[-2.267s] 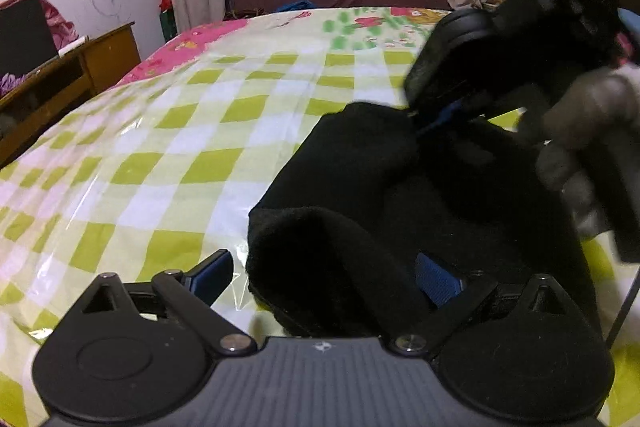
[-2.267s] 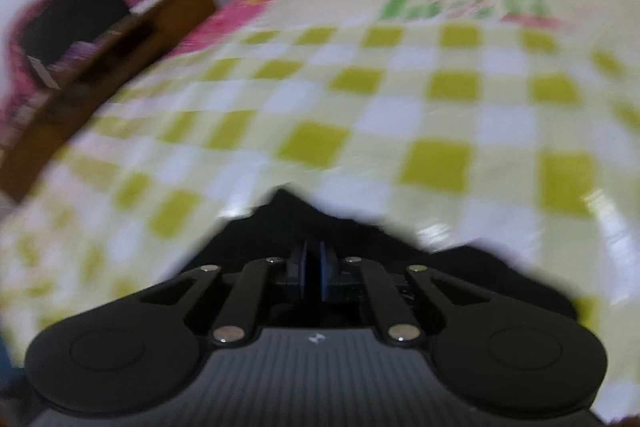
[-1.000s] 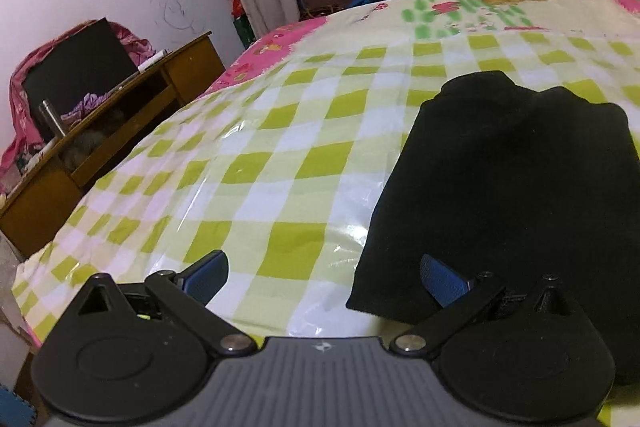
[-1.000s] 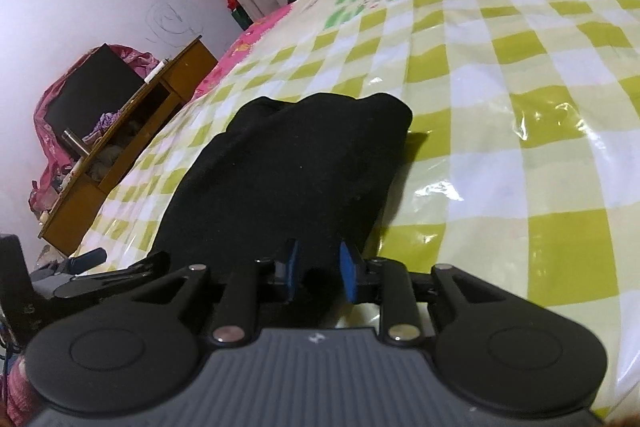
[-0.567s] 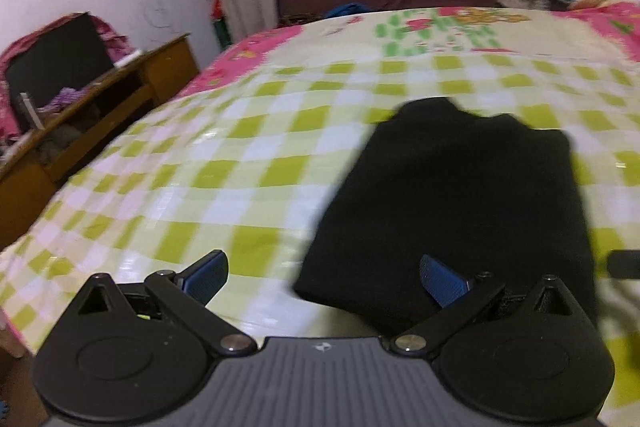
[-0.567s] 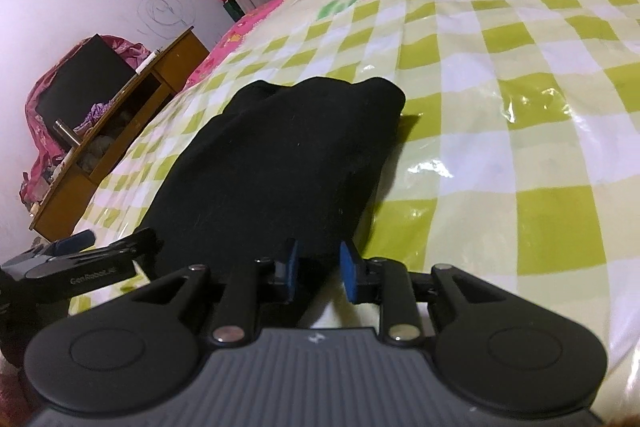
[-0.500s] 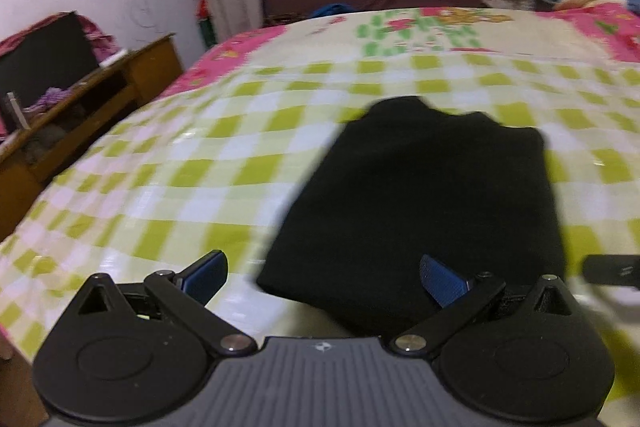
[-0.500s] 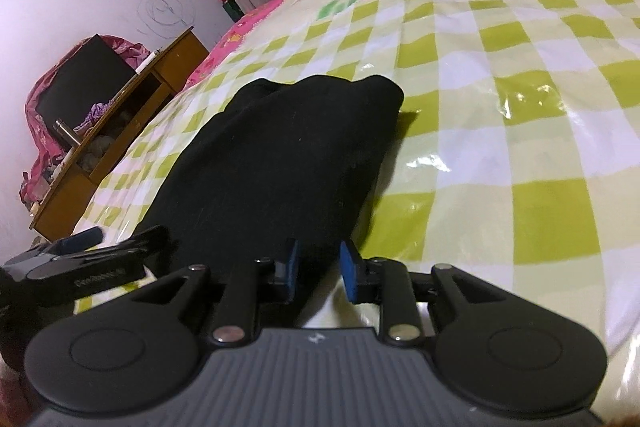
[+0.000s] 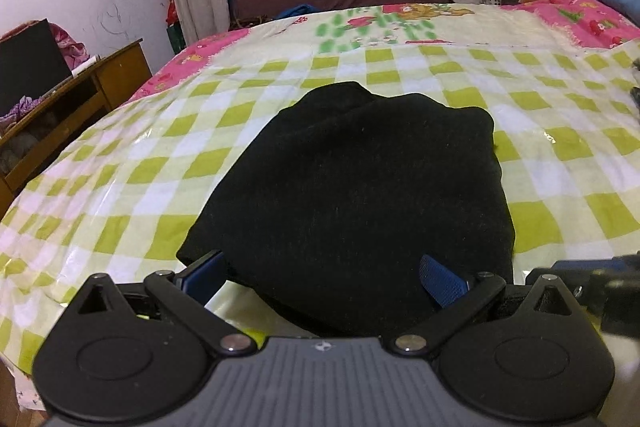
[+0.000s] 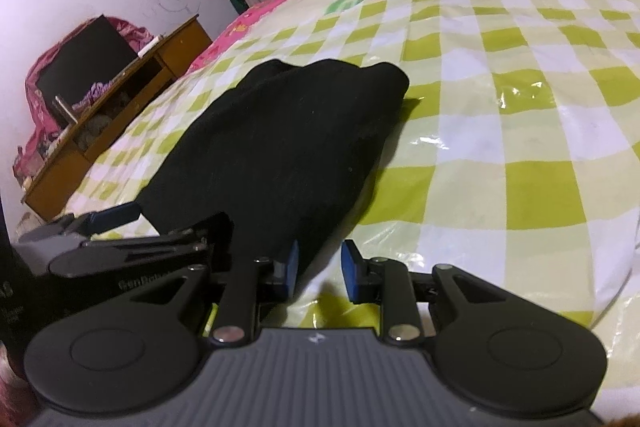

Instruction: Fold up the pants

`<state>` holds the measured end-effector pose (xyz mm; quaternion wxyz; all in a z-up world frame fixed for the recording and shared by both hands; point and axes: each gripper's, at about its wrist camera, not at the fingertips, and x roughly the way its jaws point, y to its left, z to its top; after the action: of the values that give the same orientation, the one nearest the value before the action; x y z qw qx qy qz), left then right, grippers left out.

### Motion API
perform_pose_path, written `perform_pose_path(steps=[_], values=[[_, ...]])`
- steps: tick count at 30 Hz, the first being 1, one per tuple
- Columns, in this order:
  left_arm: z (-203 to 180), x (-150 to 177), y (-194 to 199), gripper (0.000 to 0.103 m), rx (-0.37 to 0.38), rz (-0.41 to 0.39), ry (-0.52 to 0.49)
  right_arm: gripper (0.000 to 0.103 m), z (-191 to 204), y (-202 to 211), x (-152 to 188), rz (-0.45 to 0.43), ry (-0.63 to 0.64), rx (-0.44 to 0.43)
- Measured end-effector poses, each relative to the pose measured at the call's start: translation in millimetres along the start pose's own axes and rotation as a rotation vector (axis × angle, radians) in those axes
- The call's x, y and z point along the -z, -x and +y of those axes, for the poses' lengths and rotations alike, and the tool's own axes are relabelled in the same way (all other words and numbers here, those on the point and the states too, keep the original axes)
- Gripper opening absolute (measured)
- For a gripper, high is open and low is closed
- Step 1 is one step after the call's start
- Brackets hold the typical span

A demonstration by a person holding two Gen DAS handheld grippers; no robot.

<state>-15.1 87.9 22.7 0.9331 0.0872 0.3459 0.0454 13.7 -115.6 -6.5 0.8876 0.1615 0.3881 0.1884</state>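
Left wrist: my left gripper (image 9: 322, 277) gapes empty over soft, limp pants (image 9: 352, 203); right gripper (image 10: 318, 267) part-open, empty; I'd pinch near corners.

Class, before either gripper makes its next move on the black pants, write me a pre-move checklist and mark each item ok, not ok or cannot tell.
1. Black pants lie in one compact folded bundle on the checked bed cover: ok.
2. Left gripper open, pinching no cloth: ok.
3. Right gripper free of cloth: ok, gap shows only cover.
4. Near hem squared: cannot tell, hidden by the grippers.
5. Far edge even: not ok, lumpy.
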Motion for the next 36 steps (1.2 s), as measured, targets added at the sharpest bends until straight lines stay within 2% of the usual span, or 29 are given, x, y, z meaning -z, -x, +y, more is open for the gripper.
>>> perform_pose_path(steps=[10, 18, 36], values=[[-1.2, 0.9, -3.6, 0.103, 0.009, 0.002, 0.001, 0.027, -4.4, -7.2, 4.8, 0.028, -0.022, 0.004], [-1.7, 1.1, -4.1, 0.103, 0.009, 0.001, 0.0, 0.034, -1.8, -6.1, 5.6, 0.022, -0.014, -0.004], [-1.9, 1.4, -3.6, 0.103, 0.008, -0.001, -0.002, 0.035, -2.8, -6.4, 5.2, 0.023, -0.019, -0.004]])
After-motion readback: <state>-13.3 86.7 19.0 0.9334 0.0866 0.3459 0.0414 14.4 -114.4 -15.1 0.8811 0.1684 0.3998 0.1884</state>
